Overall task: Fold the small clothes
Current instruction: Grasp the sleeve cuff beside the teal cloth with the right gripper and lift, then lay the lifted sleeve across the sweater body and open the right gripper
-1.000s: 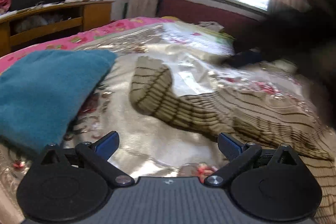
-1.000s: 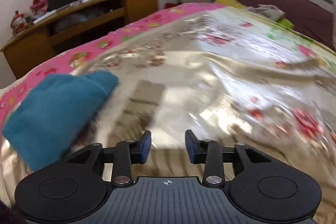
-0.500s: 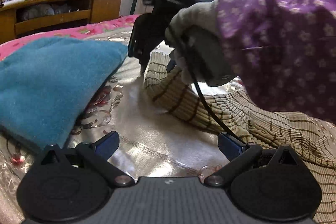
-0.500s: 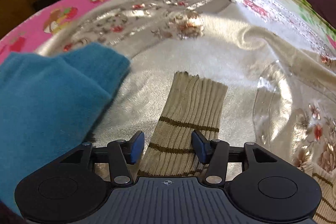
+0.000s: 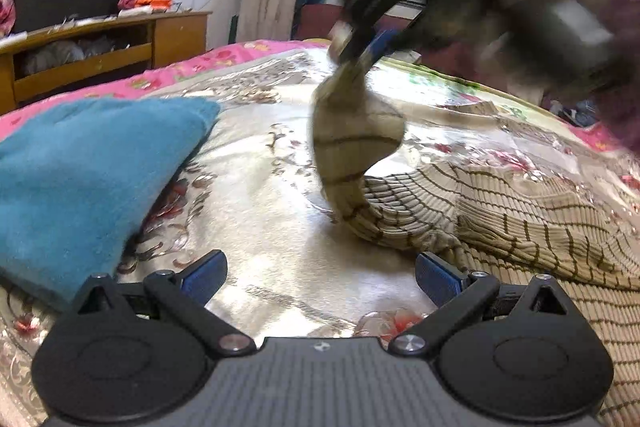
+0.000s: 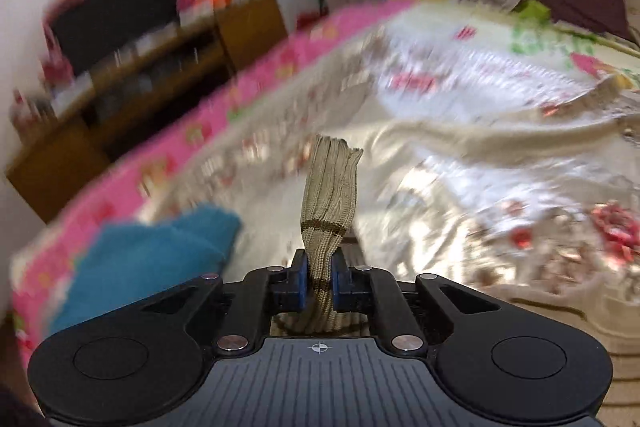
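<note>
Two views, each w/ details missed by the other. By the right wrist view, the right gripper [image 6: 319, 285] is seen w/ fingers just closed, clamped on the sleeve cuff [image 6: 329, 195] of the striped sweater [image 5: 520, 223]; its body is cut off there. By the left wrist view, the sleeve is shown lifted off the bed [image 5: 280, 227], body spread at right. Left gripper [image 5: 320, 277] is held open, nothing between its fingers. A folded teal garment [image 5: 80, 179] is lying at left.
</note>
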### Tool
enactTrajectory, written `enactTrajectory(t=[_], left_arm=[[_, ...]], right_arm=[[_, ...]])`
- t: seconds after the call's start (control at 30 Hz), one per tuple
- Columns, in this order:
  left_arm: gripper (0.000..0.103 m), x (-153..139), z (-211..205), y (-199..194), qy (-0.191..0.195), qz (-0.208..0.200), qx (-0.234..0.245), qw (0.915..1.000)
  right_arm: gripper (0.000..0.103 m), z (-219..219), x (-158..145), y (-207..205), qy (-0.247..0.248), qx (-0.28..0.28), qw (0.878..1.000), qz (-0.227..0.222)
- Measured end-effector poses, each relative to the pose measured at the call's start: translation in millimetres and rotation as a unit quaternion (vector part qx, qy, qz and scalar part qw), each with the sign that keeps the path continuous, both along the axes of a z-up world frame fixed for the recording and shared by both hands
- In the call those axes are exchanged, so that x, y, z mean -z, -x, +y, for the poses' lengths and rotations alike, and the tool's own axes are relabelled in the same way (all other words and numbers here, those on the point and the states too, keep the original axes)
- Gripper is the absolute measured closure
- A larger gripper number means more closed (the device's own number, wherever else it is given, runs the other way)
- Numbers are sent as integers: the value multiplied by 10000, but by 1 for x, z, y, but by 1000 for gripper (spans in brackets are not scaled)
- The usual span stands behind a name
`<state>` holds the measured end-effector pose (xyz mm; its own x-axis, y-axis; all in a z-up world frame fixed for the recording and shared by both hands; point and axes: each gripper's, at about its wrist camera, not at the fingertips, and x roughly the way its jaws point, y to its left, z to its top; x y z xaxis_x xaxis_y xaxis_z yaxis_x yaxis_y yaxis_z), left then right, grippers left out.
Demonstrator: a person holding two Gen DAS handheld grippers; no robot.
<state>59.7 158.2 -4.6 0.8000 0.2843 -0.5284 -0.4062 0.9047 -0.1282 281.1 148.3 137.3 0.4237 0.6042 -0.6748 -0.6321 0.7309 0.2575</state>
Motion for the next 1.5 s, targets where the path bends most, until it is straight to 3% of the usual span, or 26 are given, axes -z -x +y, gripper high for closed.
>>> enactTrajectory(t=[0.13,0.23,0.4,0.53,0.63,0.8,0.93,1.0,1.1,1.27,1.3,1.43,1.5], left_arm=[[0,-2,-13,0,-195,-31,193,9996],[0,-4,-25,0,-389,-31,318,9987],[0,-5,-50,-4,-811,75,635,9947],[0,-2,-72,-9,-1151,279,991,9880],[0,0,-85,-8,-1294,409,1179,9837],[0,1,-95,-6,-1356,496,1264,9814],[0,-1,-101,-7,-1361,521,1296,9808],[0,-5,-101,-7,-1267,493,1306,9821],[0,-11,-102,-6,-1216,434,1311,9829],[0,-15,-107,-8,-1196,331,1339,9832],[0,-14,-108,-9,-1188,343,1347,9831],[0,-11,-115,-10,-1182,432,1438,9816],[0,-10,-119,-9,-1231,445,1500,9800]], right_arm=[[93,-92,-32,11,-793,381,9961,-109],[93,-166,-26,18,-1083,903,9900,-77],[90,-277,41,17,-1151,2083,9706,352],[85,-323,114,10,-843,2722,9542,916],[77,-338,139,13,-1241,2905,9397,1314],[62,-342,146,9,-1582,2992,9308,1383],[66,-341,147,4,-1548,3314,9180,1535],[88,-349,147,5,-1444,3397,9166,1533],[93,-355,130,14,-1588,3247,9247,1198],[94,-358,101,28,-2183,2896,9313,348],[92,-359,105,26,-2162,2916,9311,371],[88,-362,144,11,-1274,3243,9325,955],[83,-369,149,14,-1378,3315,9276,1032]])
